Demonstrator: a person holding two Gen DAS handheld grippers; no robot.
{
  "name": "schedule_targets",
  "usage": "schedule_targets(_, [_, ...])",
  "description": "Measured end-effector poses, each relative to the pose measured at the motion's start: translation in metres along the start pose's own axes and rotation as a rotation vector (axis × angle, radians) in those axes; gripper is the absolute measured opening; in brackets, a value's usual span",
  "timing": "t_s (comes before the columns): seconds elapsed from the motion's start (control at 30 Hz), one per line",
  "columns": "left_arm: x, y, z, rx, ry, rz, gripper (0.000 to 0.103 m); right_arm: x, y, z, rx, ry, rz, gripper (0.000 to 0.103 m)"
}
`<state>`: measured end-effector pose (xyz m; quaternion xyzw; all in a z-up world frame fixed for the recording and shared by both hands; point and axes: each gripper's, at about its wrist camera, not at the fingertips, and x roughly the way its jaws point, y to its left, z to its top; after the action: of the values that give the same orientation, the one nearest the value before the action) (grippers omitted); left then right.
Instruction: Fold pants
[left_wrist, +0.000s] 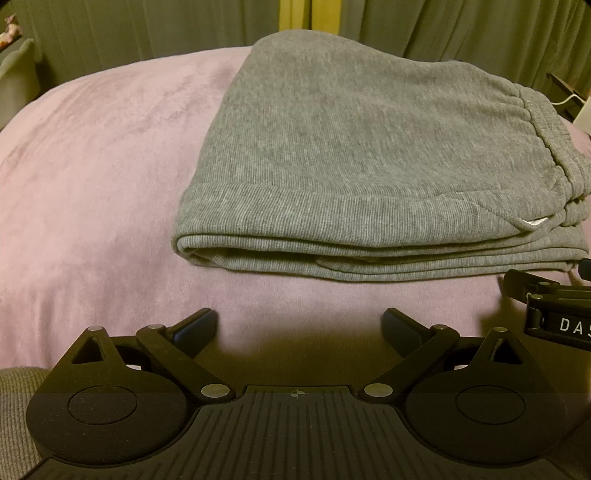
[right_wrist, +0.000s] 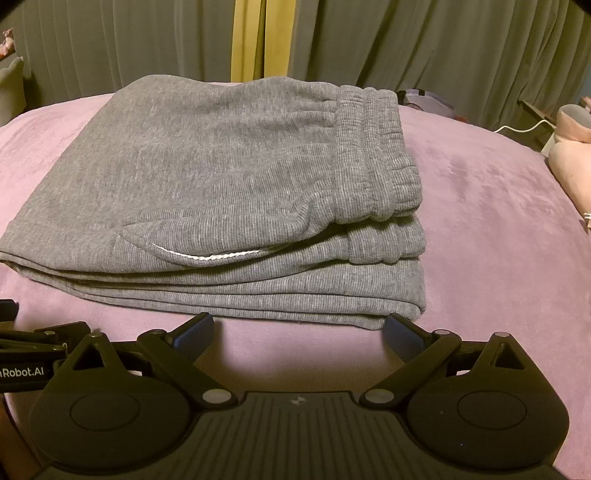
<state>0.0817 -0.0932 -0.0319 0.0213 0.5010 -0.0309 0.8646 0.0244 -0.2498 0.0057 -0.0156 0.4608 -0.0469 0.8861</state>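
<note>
Grey sweatpants (left_wrist: 332, 155) lie folded in a thick stack on a pink blanket (left_wrist: 92, 192), the elastic waistband on the right end. In the right wrist view the pants (right_wrist: 207, 177) fill the middle, with the waistband (right_wrist: 373, 155) and a white pocket edge (right_wrist: 207, 256) showing. My left gripper (left_wrist: 300, 325) is open, a short way in front of the stack's near folded edge, with nothing between its fingers. My right gripper (right_wrist: 300, 328) is open too, its fingertips just short of the stack's near right corner and holding nothing.
Grey-green curtains (right_wrist: 443, 44) hang behind the bed, with a yellow strip (right_wrist: 249, 40) between them. A pink cushion (right_wrist: 569, 162) and a white cable (right_wrist: 524, 127) sit at the right edge. Each gripper shows at the side of the other's view.
</note>
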Motion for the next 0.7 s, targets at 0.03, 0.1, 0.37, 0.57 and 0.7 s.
schedule_targets(0.03, [0.0000,0.0000,-0.0001,0.000,0.000,0.000,0.101,0.0000,-0.0001,0.0000,0.000,0.000,0.000,0.099])
schedule_targets(0.1, [-0.0001,-0.0001,-0.0001,0.000,0.000,0.000,0.101,0.0001,-0.0003,0.0001,0.000,0.000,0.001,0.099])
schedule_targets(0.37, [-0.0003,-0.0003,-0.0001,0.000,-0.001,0.001,0.101,-0.0002,-0.0007,0.0002,-0.002,0.000,0.001,0.099])
schedule_targets(0.57, [-0.0002,-0.0002,-0.0004,0.000,-0.001,0.001,0.101,-0.0003,-0.0007,0.0000,-0.002,0.001,0.000,0.099])
schedule_targets(0.7, [-0.0003,-0.0003,-0.0006,0.001,-0.001,0.001,0.101,-0.0010,-0.0016,-0.0002,-0.001,0.001,0.000,0.099])
